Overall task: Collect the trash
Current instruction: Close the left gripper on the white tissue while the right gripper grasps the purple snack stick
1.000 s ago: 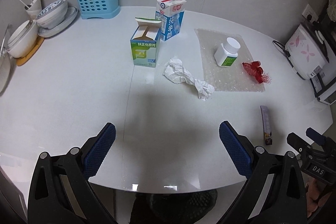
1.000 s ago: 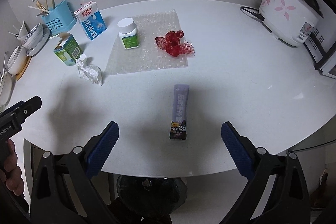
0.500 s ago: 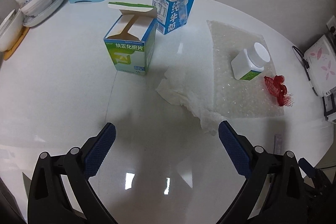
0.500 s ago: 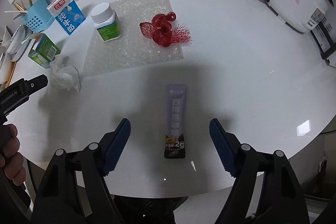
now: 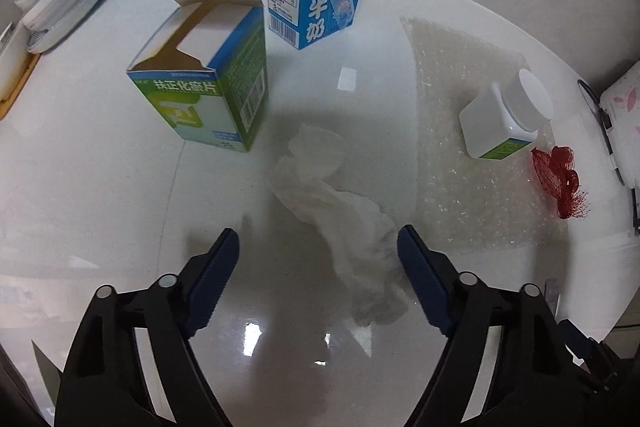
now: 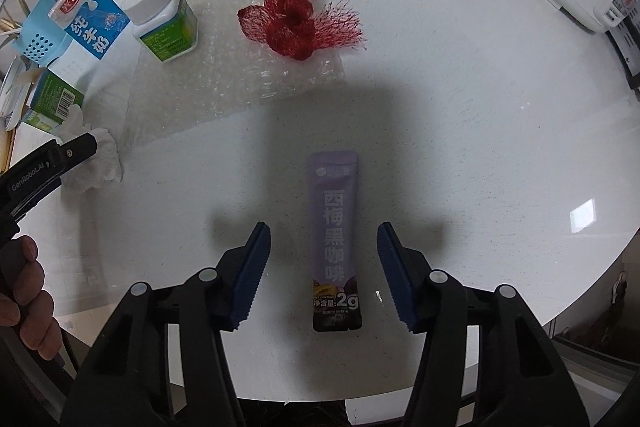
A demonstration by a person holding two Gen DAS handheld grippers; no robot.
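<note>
Two pickups in hand. Left hand-held gripper, jaws closing but apart, straddles the crumpled tissue on the bench. Right hand-held gripper, likewise closing and apart, brackets the purple coffee sachet. Next: lower further, clamp each.

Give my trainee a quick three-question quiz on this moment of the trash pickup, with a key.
1. True or false: the right gripper is already clamped on the purple sachet.
2. Which item lies between the left gripper's fingers? A. milk carton B. crumpled tissue C. red net
3. Fill in: the white pill bottle stands on a sheet of ____.

Key:
1. False. The sachet lies flat between the fingers, with gaps on both sides; the jaws have just been closing.
2. B. The crumpled tissue reaches between the fingers, not yet pinched; those jaws have also just been closing.
3. bubble wrap
</note>
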